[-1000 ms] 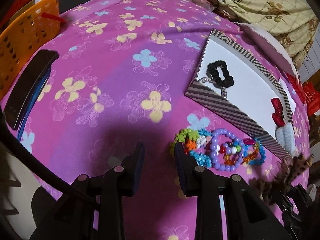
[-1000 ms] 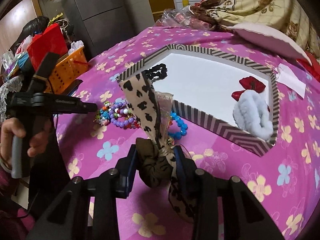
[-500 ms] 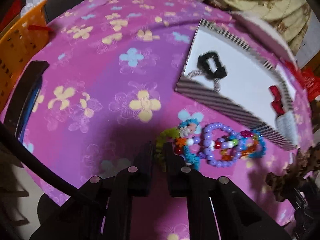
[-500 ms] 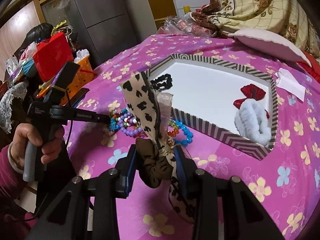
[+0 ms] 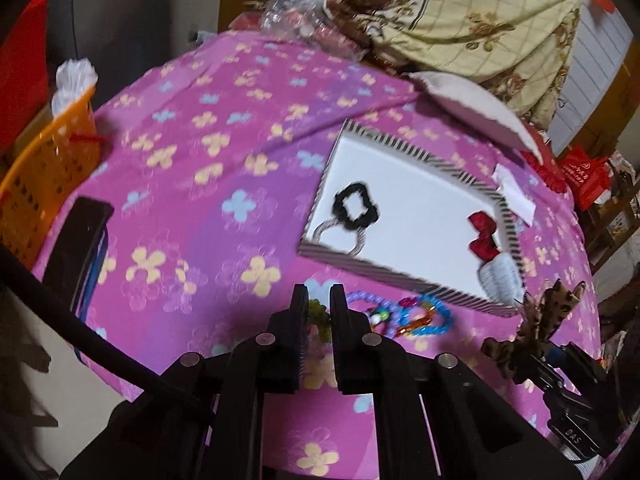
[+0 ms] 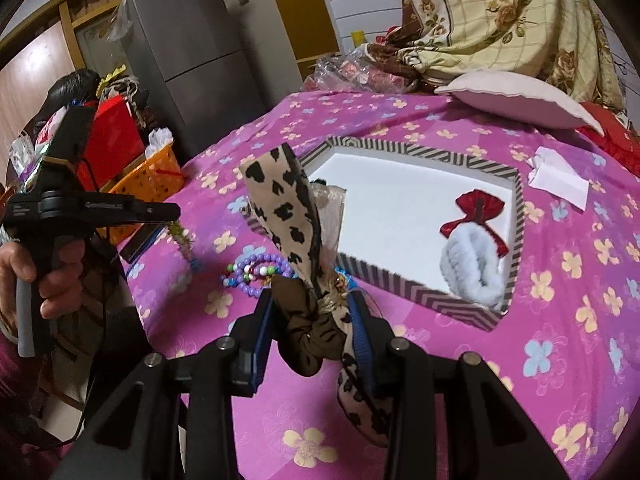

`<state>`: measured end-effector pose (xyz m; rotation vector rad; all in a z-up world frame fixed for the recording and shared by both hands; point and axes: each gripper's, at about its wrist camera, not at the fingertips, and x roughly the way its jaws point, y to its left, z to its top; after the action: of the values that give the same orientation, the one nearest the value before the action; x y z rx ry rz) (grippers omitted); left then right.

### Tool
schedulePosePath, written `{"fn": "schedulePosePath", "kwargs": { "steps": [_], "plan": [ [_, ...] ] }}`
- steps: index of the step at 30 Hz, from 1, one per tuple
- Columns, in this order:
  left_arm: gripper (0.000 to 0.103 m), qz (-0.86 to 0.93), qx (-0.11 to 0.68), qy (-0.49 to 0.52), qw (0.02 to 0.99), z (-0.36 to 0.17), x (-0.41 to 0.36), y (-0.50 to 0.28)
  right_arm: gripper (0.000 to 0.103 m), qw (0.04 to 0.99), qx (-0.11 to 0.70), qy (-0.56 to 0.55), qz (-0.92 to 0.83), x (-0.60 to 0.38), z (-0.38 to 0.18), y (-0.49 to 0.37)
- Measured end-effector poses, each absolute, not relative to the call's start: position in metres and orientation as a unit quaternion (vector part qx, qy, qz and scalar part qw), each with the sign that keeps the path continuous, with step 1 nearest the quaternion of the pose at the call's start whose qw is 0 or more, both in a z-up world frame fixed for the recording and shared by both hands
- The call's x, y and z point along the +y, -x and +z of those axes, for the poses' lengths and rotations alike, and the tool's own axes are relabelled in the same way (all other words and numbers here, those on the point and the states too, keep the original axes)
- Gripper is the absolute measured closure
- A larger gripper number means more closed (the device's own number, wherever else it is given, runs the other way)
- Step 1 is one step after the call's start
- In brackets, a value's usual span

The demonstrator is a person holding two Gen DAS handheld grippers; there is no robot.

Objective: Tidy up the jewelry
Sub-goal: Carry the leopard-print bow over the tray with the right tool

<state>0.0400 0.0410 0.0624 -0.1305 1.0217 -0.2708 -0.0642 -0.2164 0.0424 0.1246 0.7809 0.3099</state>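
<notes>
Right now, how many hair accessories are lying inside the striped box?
4: a black scrunchie and a silver tie at the left end, a red bow and a white fluffy scrunchie at the right end. Others may be hidden.

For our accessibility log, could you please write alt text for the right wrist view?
The right gripper clamps a leopard-print hair bow above a pink floral tablecloth. Beyond it lies a striped tray, holding a red bow and white fluffy scrunchie.
</notes>
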Motion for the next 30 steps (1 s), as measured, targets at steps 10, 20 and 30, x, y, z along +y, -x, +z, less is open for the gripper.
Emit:
{"fn": "schedulePosePath", "kwargs": {
  "steps": [10, 20, 30],
  "plan": [
    [0.09, -0.139, 0.449, 0.024, 0.882, 0.093, 0.006, -0.046, 0.065, 0.92, 0.366, -0.072, 0.122, -0.23, 0.066, 0.047],
    [0.09, -0.148, 0.446, -0.005, 0.883, 0.094, -0.034, -0.069, 0.065, 0.921, 0.368, -0.078, 0.099, -0.247, 0.086, 0.008],
    [0.09, -0.159, 0.458, -0.004, 0.874, 0.084, -0.075, -0.116, 0.065, 0.906, 0.402, -0.105, 0.081, -0.271, 0.075, -0.065]
  ]
}}
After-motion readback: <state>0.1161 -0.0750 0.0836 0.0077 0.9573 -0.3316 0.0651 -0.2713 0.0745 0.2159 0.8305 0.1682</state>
